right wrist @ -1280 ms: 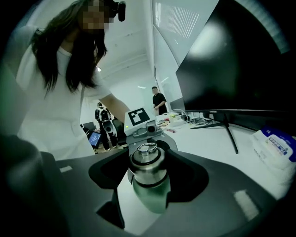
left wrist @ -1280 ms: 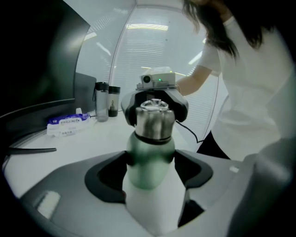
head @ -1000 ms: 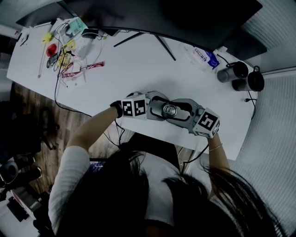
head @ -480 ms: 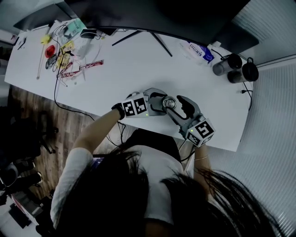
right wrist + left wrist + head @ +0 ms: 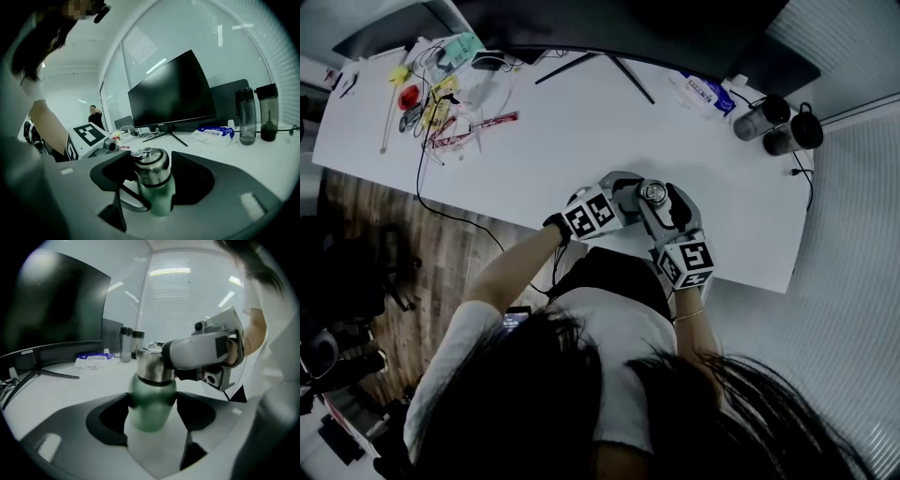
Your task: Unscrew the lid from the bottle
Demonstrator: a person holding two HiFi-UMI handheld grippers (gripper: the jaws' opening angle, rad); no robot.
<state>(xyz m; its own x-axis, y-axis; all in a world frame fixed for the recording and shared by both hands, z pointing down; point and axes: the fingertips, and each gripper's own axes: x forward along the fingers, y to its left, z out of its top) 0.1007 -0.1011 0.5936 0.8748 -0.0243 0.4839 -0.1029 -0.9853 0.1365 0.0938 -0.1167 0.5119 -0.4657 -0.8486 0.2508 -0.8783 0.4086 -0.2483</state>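
Note:
A green bottle (image 5: 151, 404) with a steel lid (image 5: 151, 169) stands near the front edge of the white table (image 5: 581, 141). My left gripper (image 5: 152, 405) is shut on the green body, low down. From the near side, my right gripper (image 5: 150, 172) closes its jaws on the steel lid. In the head view the lid (image 5: 652, 192) shows between the left gripper (image 5: 628, 197) and the right gripper (image 5: 664, 202). The right gripper's body (image 5: 201, 352) hides part of the lid in the left gripper view.
A black monitor (image 5: 173, 93) stands at the back of the table. Two dark tumblers (image 5: 780, 129) and a wipes packet (image 5: 708, 96) sit at the back right. Cables and small items (image 5: 441, 89) clutter the far left. The table's front edge (image 5: 722, 277) runs close to the bottle.
My right gripper has swung round the lid, its marker cube going from the bottle's right to its near side. The left gripper has kept its hold on the body.

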